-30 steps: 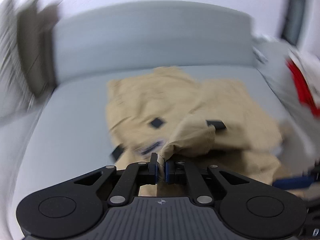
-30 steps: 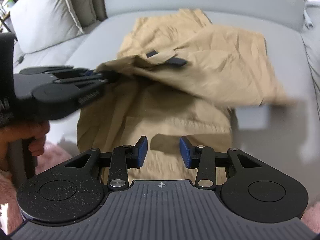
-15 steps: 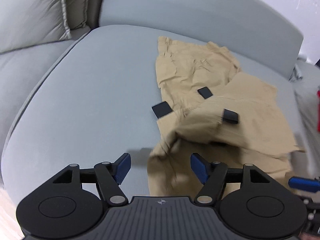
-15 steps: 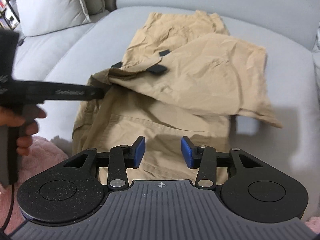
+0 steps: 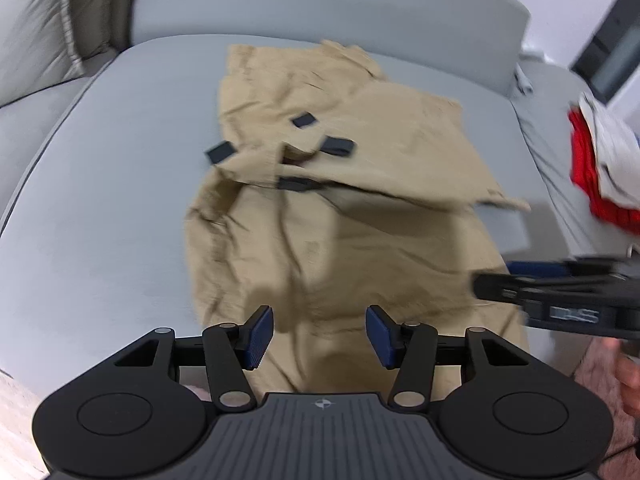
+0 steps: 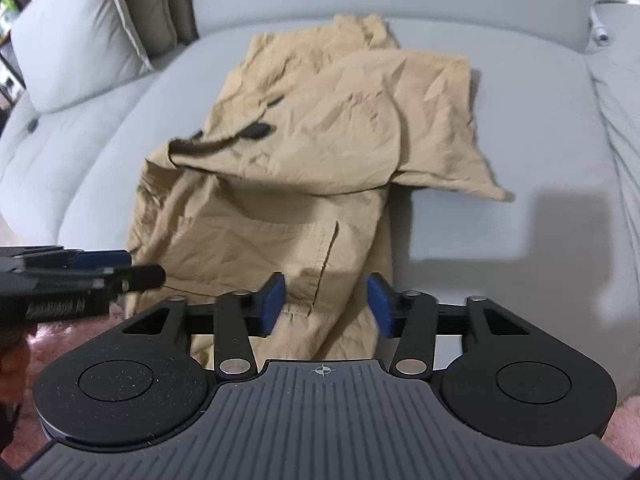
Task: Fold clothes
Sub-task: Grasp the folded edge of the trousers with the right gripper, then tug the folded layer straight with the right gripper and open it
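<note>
Tan trousers (image 5: 340,208) with black tabs lie on a grey sofa seat (image 5: 100,200), one part folded back over the rest. They also show in the right wrist view (image 6: 320,152), with a pocket seam near the front. My left gripper (image 5: 319,336) is open and empty above the near end of the trousers. My right gripper (image 6: 326,306) is open and empty over the near end too. The right gripper shows at the right of the left wrist view (image 5: 560,284); the left gripper shows at the left of the right wrist view (image 6: 80,276).
A grey backrest (image 5: 320,4) runs behind the seat. A light cushion (image 6: 80,36) stands at the back left. Red and white clothes (image 5: 600,168) lie on the seat to the right. A pink rug (image 6: 60,344) lies below the sofa's front edge.
My left gripper let go of the trouser fold, opened and pulled back toward the near end. The folded part now lies on the trousers. My right gripper opened wider.
</note>
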Motion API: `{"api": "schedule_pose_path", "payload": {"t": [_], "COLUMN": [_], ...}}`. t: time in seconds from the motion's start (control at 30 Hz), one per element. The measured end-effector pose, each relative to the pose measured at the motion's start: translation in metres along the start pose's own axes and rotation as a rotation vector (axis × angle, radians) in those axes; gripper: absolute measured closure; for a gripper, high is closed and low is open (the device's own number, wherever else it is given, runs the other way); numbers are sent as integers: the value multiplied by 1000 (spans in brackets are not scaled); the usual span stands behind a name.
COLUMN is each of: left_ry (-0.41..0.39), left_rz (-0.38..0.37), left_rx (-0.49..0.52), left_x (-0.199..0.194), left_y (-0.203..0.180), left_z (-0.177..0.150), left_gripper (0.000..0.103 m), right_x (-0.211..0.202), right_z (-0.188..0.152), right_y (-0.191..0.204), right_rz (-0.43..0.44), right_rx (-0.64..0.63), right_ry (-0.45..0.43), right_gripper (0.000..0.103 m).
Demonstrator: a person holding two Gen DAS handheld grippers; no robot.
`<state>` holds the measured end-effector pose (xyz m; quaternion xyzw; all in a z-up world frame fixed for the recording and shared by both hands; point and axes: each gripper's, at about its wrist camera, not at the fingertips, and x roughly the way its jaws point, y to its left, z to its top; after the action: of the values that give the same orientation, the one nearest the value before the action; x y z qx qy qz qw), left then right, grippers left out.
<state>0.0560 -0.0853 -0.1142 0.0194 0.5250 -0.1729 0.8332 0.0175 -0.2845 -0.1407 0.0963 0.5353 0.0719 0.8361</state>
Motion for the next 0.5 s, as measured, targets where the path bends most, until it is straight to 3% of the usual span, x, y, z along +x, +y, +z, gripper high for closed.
{"api": "schedule_pose_path", "payload": {"t": [0.03,0.1,0.2,0.37,0.5], "left_ry": [4,21,28,32,2], "left_rz": [9,18,14,21,62], "left_rx": [1,-3,4,-11,-4], "left_x": [1,5,3,-4,-10], "left_y": [-1,-1,1,4,9], "left_z": [-1,-2,-5,-15,-18], "left_gripper": [53,53,53,48,48], "right_x": [7,5,-12,-18,-16], "right_z": [0,-2,-3,-7,-11], "right_y": [-1,-2,-7,-27,-24], "right_rz": [12,12,-1,-81,-34], "right_rx": [12,-5,-18,-13,-20], "right_ry": [19,-4,-44,-35,-23], "right_gripper": [78,94,97,95,65]}}
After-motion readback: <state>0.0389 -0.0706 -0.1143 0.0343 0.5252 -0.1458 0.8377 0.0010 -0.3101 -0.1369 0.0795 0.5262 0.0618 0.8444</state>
